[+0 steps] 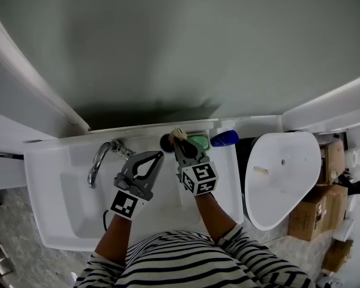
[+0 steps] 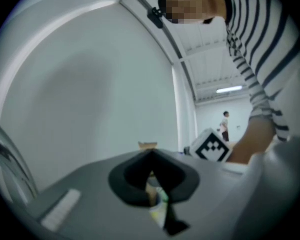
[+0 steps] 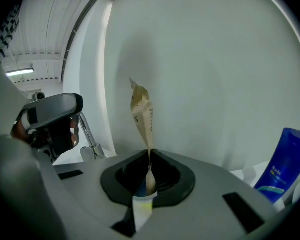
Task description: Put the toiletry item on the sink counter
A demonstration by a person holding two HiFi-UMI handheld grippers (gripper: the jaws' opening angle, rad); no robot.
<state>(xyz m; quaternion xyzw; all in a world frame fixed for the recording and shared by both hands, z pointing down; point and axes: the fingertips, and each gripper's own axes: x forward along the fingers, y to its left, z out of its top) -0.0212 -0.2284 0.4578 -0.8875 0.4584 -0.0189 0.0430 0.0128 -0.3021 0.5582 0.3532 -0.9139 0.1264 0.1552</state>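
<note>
Below the plain grey-green wall (image 1: 168, 47), the head view takes in the whole white sink counter (image 1: 48, 161) with its basin. To the right of it are a white toilet (image 1: 282, 179) and cardboard boxes (image 1: 315, 212) stacked past it, none of which either tongs view shows. The person's striped sleeves (image 1: 198, 263) reach in from the bottom edge. A chrome tap (image 1: 103, 159) stands at the back left of the basin. The left tongs (image 1: 159, 155) hover level over the basin just right of the tap. Their own view shows the jaws closed together with nothing between them. Past them it shows the marker cube (image 2: 211, 147) of the other tongs and a distant person (image 2: 224, 126) standing in the room, whom no other view catches. The right tongs (image 1: 181, 144) sit just beside the left, tilted down toward the back ledge of the counter. The right tongs view shows what the head view only hints at: the jaws are pinched on the lower end of a slim tan sachet (image 3: 142, 111), which stands upright above them against the wall. From above, the sachet is over the back ledge, near a dark round thing (image 1: 165, 141) and a green thing (image 1: 200, 141). Whether it touches the counter cannot be told. A blue bottle (image 1: 224, 138) sits on the ledge just right of the green thing, and it also shows at the right edge of the right tongs view.
</note>
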